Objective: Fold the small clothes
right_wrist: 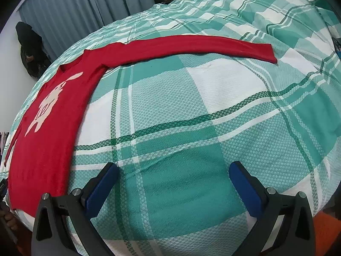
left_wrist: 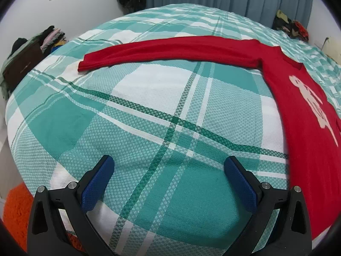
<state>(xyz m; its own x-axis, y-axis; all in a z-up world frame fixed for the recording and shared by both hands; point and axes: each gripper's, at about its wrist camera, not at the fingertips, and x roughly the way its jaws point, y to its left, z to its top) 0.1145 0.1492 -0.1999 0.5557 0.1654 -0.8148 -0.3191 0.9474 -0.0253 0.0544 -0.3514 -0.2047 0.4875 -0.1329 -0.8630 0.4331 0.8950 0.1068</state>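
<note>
Where the left wrist camera looks out, the left gripper (left_wrist: 169, 170) hangs over the plaid bedspread (left_wrist: 149, 115) with its blue-padded fingers (left_wrist: 97, 186) spread wide and nothing between them. Open checked cloth fills the whole stretch ahead of the fingertips up to the red sweater (left_wrist: 302, 115), which lies flat on the bed to the right. One sleeve (left_wrist: 166, 52) runs straight out leftward across the far part of the bed, its cuff ending short of the bed's left edge. The sweater's body runs toward the camera along the right side, and its right part and hem are cut off by the frame; the pale design on the chest is only partly visible. A heap of clothes (left_wrist: 51, 37) sits beyond the bed's left edge.

From the right wrist camera, the right gripper (right_wrist: 173, 173) likewise holds its fingers (right_wrist: 248, 192) far apart over bare bedspread (right_wrist: 191, 128). The sweater (right_wrist: 49, 115) lies at left, collar away, hem near the bed's close edge, with its left side clipped. Its other sleeve (right_wrist: 191, 45) reaches rightward, cuff lying on smooth cloth before the rumpled folds. Grey curtains (right_wrist: 70, 6) hang behind.
</note>
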